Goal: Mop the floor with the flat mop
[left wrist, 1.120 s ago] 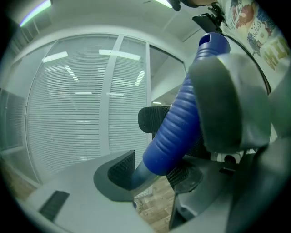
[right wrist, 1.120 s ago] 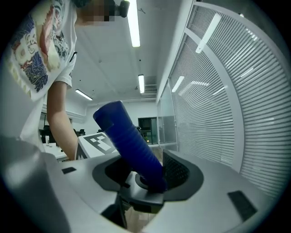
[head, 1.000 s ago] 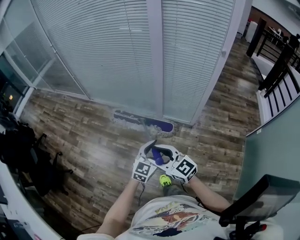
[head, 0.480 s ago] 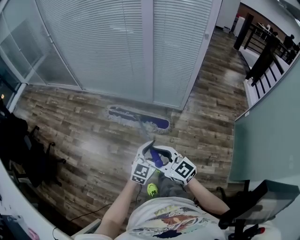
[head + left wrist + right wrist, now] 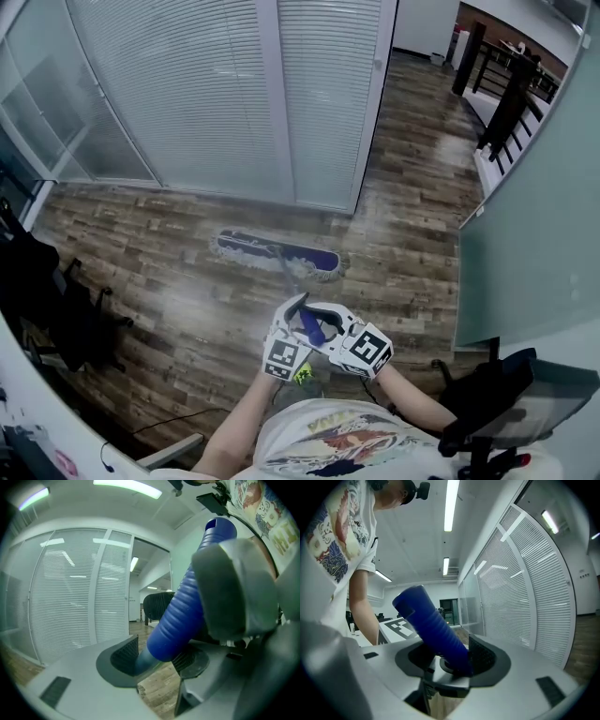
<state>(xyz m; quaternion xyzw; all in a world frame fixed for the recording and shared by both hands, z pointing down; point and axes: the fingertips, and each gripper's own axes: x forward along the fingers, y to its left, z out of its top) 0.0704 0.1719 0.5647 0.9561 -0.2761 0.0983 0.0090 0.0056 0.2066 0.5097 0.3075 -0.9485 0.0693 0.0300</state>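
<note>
The flat mop's head (image 5: 277,253), blue with a pale fringe, lies flat on the wood-plank floor (image 5: 169,281), a short way out from the blinds. Its thin pole rises toward me and ends in a ribbed blue handle (image 5: 311,326). My left gripper (image 5: 294,323) and right gripper (image 5: 334,330) meet on that handle from either side, just above my waist. In the left gripper view the blue handle (image 5: 183,606) crosses between the jaws of the left gripper (image 5: 159,660), pads pressed on it. The right gripper view shows the handle (image 5: 433,625) clamped in the right gripper (image 5: 452,660).
A glass partition with shut white blinds (image 5: 234,94) runs along the far side. Black chairs and bags (image 5: 47,300) crowd the left. A frosted glass panel (image 5: 534,234) and a black office chair (image 5: 525,403) stand at the right. A cable (image 5: 159,427) lies on the floor near my feet.
The mop head has come away from the foot of the blinds and now lies farther out on the floor. Both grippers, still on the handle, have moved back with me.
</note>
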